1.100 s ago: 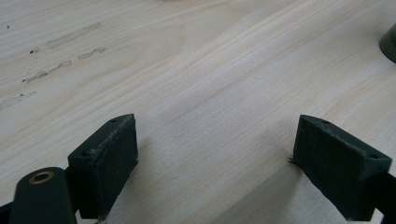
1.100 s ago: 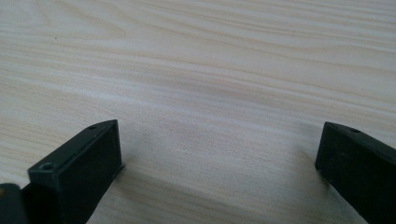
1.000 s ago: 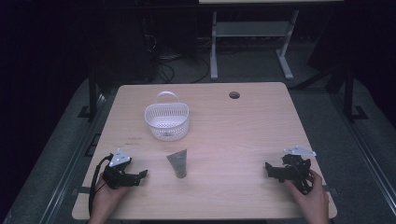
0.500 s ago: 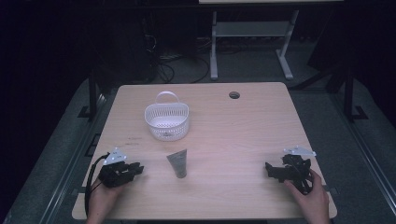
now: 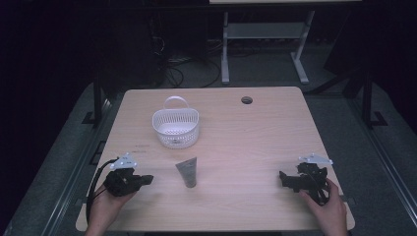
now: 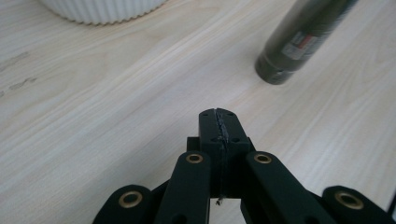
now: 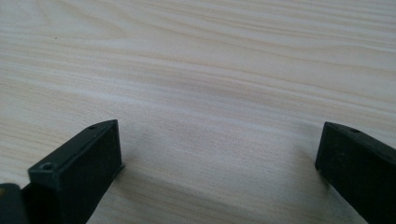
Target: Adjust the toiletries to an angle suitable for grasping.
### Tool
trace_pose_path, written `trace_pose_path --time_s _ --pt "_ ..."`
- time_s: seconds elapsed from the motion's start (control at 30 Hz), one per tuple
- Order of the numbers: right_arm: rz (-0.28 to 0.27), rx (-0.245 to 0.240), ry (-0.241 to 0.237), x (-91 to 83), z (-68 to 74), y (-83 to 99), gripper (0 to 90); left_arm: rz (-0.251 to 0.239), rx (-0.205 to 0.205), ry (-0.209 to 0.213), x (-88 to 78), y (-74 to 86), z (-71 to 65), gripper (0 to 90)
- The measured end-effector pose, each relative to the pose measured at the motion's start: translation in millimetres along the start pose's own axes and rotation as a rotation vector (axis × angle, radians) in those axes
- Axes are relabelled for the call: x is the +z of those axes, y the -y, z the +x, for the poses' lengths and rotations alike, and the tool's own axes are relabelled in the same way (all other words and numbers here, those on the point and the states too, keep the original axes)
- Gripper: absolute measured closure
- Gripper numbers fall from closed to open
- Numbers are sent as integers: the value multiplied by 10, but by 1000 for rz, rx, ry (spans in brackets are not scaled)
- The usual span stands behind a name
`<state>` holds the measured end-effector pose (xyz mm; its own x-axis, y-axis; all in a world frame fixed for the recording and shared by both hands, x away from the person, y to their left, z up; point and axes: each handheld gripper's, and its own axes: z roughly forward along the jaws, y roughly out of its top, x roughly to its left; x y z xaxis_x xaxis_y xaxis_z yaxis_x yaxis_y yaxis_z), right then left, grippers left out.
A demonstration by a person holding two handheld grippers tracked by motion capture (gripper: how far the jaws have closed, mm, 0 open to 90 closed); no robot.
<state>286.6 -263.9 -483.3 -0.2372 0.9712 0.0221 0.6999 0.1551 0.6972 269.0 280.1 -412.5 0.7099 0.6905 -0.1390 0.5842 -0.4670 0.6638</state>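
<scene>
Here my left gripper (image 6: 218, 122) sat with jaws pressed together, empty; my right gripper (image 7: 219, 158) gaped wide. The dark tube (image 5: 187, 172) lay mid-table, nearer my left, probably cap toward me, long axis toward the basket (image 5: 175, 128).

Basket (image 6: 100, 9) cut off at top edge, tube (image 6: 303, 39) label unreadable

Wooden table (image 5: 255, 147) (pale grain) with white basket (image 5: 175, 127), grey tube (image 5: 188, 172)
</scene>
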Motion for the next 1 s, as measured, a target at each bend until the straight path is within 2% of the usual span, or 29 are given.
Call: trace_pose_path --time_s 0.1,0.3,1.0 --pt "0 0 0 0 0 0 0 14 21 19 -25 -92 -45 898" --pt "0 0 0 0 0 0 0 21 47 28 -60 -181 -92 898" --pt "0 0 0 0 0 0 0 -26 118 106 -209 -530 -371 898"
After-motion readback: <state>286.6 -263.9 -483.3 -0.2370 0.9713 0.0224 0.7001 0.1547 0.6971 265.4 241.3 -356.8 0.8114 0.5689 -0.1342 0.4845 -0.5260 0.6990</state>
